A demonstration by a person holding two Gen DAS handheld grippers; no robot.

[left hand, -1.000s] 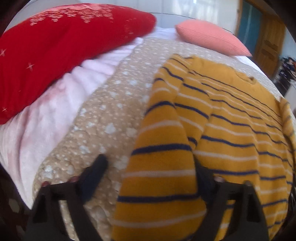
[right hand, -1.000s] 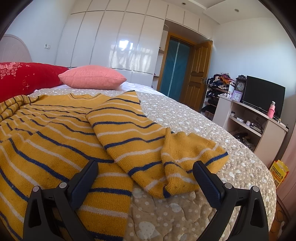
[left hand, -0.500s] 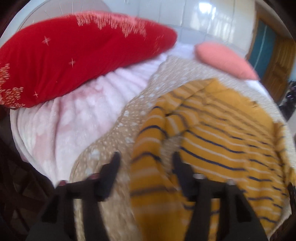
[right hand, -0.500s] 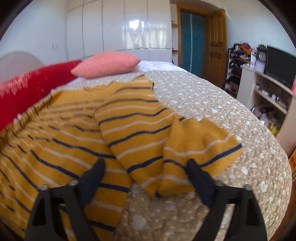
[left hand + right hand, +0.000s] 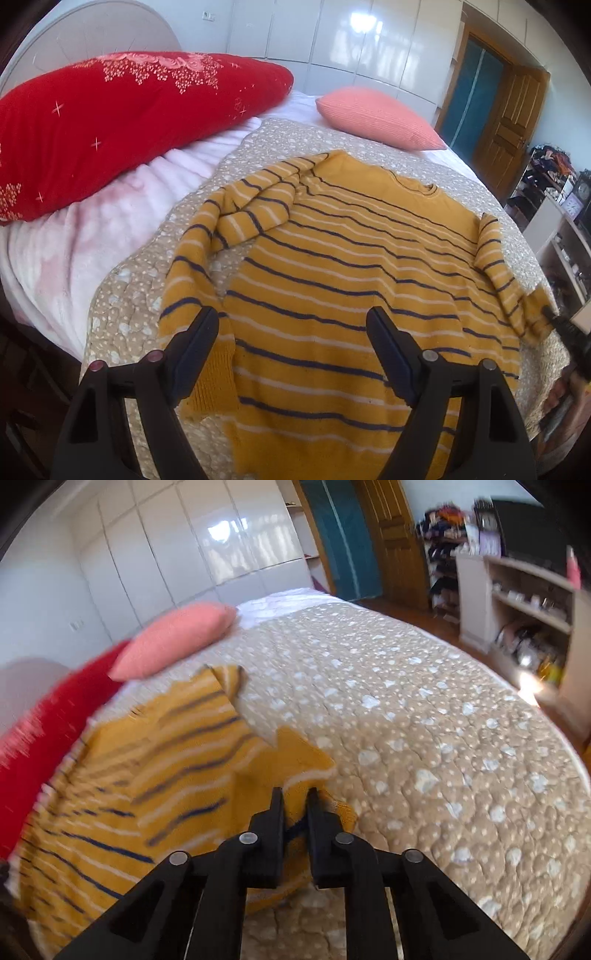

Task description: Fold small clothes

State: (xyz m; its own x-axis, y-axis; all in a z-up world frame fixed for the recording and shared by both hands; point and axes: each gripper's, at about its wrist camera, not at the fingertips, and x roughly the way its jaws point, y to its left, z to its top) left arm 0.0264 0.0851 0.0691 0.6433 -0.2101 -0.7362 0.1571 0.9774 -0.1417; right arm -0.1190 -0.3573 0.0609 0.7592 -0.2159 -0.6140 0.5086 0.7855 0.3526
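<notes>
At the bed's near edge, the right hand-held gripper has just clamped onto the yellow striped sweater's sleeve cuff. The left hand-held gripper, jaws spread and just widened, hovers empty over the sweater's hem. Beyond lie a red pillow and a pink pillow.

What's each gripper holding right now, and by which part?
The right gripper has just closed on the striped sweater, pinching the cuff end of its sleeve. The left gripper is open above the sweater's hem, holding nothing.

The sweater lies on the quilt, 2 pillows behind it, shelving right.
</notes>
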